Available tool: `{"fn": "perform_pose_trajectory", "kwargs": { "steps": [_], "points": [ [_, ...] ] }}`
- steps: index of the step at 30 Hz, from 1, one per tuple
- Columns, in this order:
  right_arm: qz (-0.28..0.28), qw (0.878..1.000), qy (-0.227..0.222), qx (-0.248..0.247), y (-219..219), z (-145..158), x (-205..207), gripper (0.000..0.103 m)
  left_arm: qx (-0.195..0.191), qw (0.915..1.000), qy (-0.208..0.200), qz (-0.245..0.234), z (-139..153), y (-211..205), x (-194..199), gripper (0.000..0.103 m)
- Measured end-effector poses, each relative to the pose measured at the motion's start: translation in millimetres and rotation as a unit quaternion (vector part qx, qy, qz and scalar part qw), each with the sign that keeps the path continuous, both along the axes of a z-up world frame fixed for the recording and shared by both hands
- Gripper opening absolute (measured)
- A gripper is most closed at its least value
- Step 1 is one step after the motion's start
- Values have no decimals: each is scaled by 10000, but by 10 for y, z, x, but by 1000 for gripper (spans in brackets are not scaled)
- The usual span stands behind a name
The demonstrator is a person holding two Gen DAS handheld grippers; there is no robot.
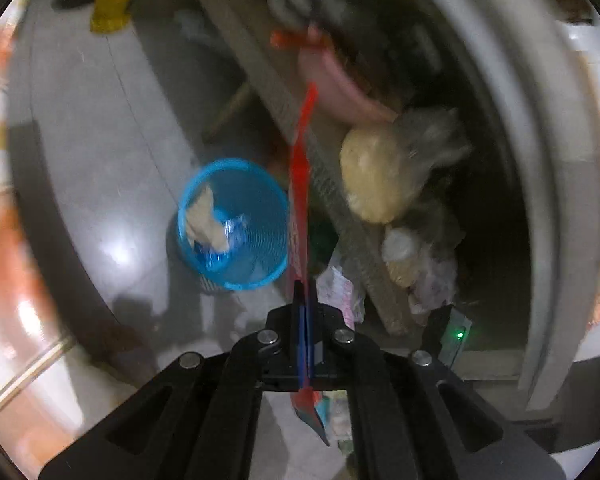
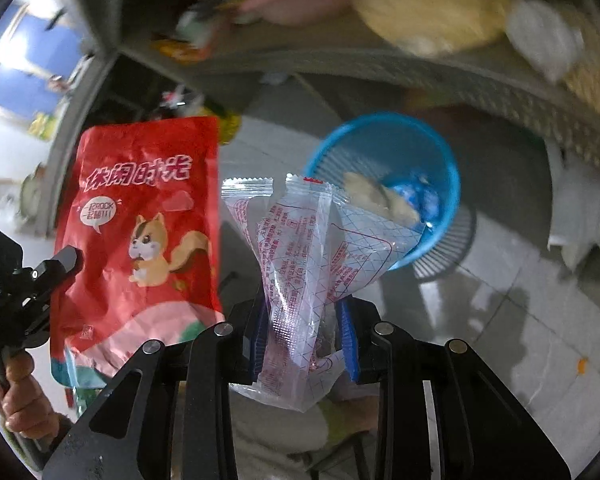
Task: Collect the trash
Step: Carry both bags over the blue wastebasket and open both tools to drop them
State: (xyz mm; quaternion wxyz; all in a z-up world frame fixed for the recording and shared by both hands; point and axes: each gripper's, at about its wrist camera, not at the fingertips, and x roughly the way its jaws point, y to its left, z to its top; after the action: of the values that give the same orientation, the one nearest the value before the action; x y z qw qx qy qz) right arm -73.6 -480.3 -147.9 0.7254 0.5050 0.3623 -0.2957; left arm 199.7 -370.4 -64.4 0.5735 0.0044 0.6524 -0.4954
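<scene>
— Left hand-held gripper (image 1: 303, 292) is pinching shut on the red snack pouch (image 2: 140, 220), holding it edge-on by its lower end, so from that wrist it is showing only as a thin red strip.

— And the right hand-held gripper (image 2: 300, 320)?

— It is clamping partway closed on a bundle of clear printed wrappers (image 2: 300, 248), which are fanning upward out of the jaws. Gripping them near the bottom is keeping the loose ends bunched together, I reckon.

— Where is it all going?

— Both are pointing down toward the blue mesh bin (image 1: 236, 224) standing on the tiled floor (image 1: 112, 128), beside the edge of a cluttered shelf (image 1: 340, 216). Crumpled paper and something blue are already lying inside it.

— So they are carrying two loads at once?

— Looks that way; neither piece is over the rim yet, judging by the right wrist view, where the wrappers are only overlapping the bin's near edge.

— More trash left?

— Bagged things are sitting on the shelf, though I cannot tell which are rubbish.
</scene>
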Motion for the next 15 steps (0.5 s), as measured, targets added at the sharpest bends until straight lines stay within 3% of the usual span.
{"fn": "perform_pose_trajectory", "kwargs": {
  "steps": [11, 15],
  "points": [
    [-436, 9963, 603, 438, -642, -994, 157, 29, 1459, 9881, -171, -453, -1222, -1223, 153, 0],
    [-444, 9949, 837, 352, -806, -1188, 285, 33, 1585, 9850, -397, -560, -1417, -1468, 155, 0]
  ]
}}
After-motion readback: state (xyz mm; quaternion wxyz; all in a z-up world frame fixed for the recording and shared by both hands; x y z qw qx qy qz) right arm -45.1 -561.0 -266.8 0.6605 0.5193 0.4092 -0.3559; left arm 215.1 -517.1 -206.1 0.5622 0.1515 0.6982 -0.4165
